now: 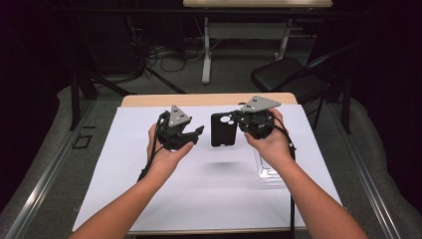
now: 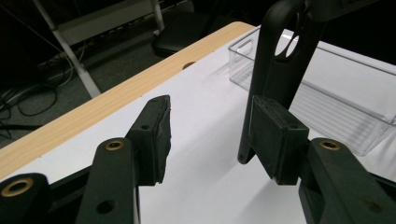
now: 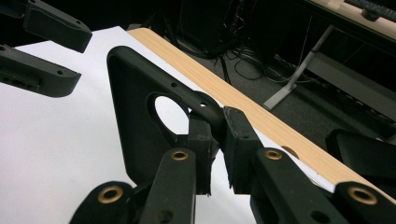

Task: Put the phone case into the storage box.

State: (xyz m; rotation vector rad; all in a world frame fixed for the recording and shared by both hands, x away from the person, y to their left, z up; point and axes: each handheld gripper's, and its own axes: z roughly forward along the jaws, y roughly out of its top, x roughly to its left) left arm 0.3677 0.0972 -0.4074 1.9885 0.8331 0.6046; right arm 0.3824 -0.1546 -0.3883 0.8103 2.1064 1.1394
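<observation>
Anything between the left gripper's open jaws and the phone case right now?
Nothing solid. In the high view the left gripper sits just left of the phone case, with bare white table showing in the gap; the right gripper holds the case.
</observation>
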